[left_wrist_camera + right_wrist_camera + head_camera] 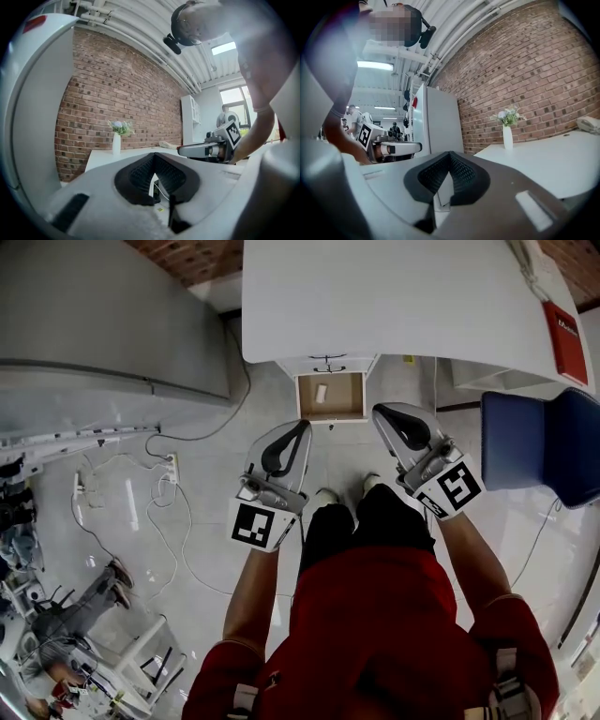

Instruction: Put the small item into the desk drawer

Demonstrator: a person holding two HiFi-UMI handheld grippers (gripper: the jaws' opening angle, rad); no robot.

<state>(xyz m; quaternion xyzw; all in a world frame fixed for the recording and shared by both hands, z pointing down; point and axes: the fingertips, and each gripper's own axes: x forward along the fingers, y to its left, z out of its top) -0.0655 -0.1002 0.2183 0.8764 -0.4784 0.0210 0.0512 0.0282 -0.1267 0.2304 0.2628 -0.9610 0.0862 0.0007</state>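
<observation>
Clearly empty, the left hand-held gripper (303, 425) and the right hand-held gripper (380, 410) are both clenched on nothing. Ahead of and between their tips, under the white worktop (394, 296), the open desk drawer (349, 396) holds the small pale item (322, 393).

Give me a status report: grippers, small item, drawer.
Left gripper shut, empty. Right gripper shut, empty. Small item lying in open drawer. Nothing blocking the drawer.
</observation>
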